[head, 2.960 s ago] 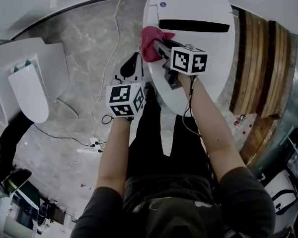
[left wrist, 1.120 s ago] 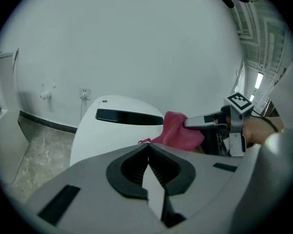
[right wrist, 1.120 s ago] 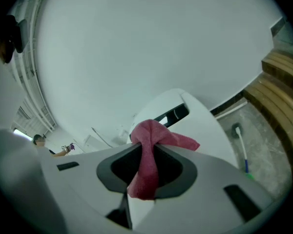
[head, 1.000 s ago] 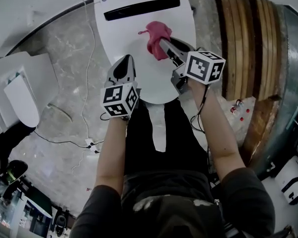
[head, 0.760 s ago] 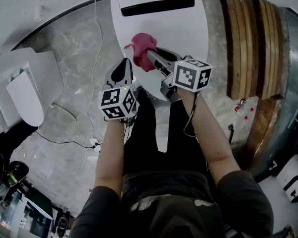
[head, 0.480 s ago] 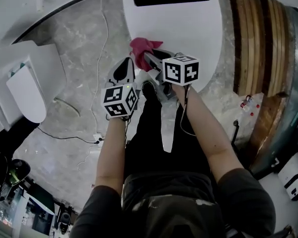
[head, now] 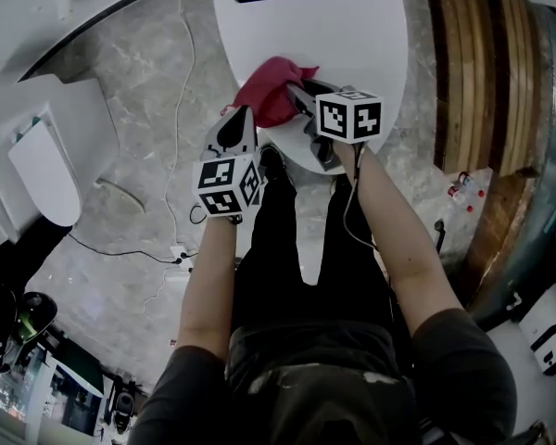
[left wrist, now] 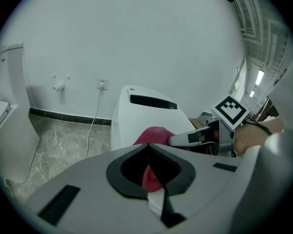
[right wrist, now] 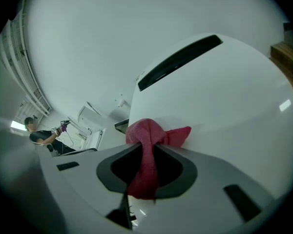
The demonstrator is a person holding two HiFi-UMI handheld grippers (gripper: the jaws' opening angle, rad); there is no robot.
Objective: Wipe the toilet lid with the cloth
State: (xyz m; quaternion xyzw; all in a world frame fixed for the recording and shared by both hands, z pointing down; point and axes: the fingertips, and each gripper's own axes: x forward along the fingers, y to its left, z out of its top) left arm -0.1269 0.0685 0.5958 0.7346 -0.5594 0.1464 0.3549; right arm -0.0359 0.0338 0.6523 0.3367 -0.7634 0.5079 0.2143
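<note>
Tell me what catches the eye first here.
The red cloth, bunched in the right gripper, stands out against the white toilet lid near its front edge. The left gripper, shut and empty, hangs by the lid's front-left edge.

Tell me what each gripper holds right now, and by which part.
The right gripper grips the red cloth by a bunched fold, with the wad ahead of its tips and a tail trailing back. The left gripper is shut on nothing.
</note>
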